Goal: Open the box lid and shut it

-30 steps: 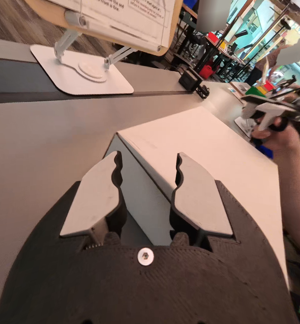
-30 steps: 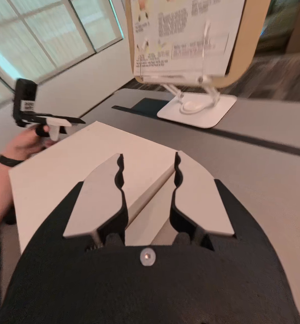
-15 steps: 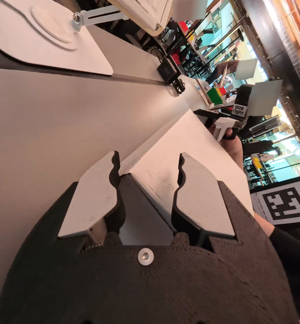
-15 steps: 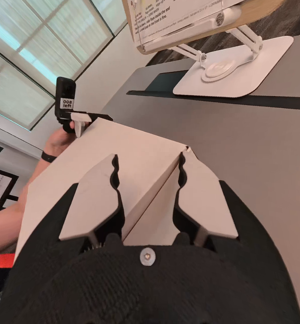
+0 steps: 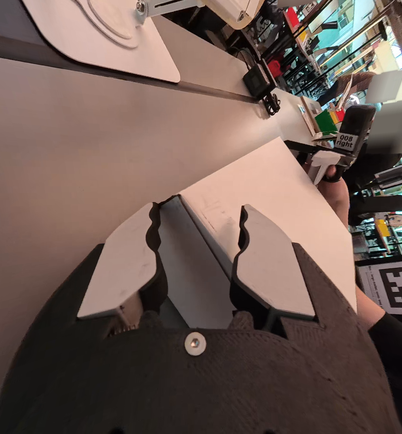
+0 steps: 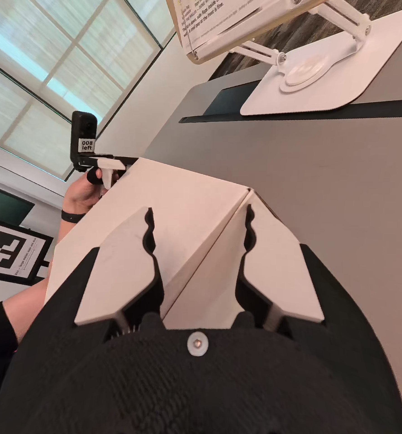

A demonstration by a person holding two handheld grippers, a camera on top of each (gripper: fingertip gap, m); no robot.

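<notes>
A flat white box lid (image 5: 265,187) lies tilted over the grey table (image 5: 77,152). My left gripper (image 5: 198,209) is open and straddles the lid's left corner, one finger on the side flap and one over the top face. My right gripper (image 6: 198,207) is open and straddles the opposite corner of the lid (image 6: 171,199) in the same way. Each gripper shows at the lid's far end in the other's view: the right one (image 5: 298,146), the left one (image 6: 127,160), each held by a hand. The inside of the box is hidden.
A white document stand with a flat base (image 5: 106,35) (image 6: 312,77) stands beyond a dark strip at the table's back. A black adapter with a cable (image 5: 256,82) lies near it. A framed black-and-white marker card (image 5: 392,288) (image 6: 7,249) stands near the person's arm.
Both views have rolled and moved in along the lid's corners, and the lid looks more steeply tilted. Both grippers have stayed open at the same width.
</notes>
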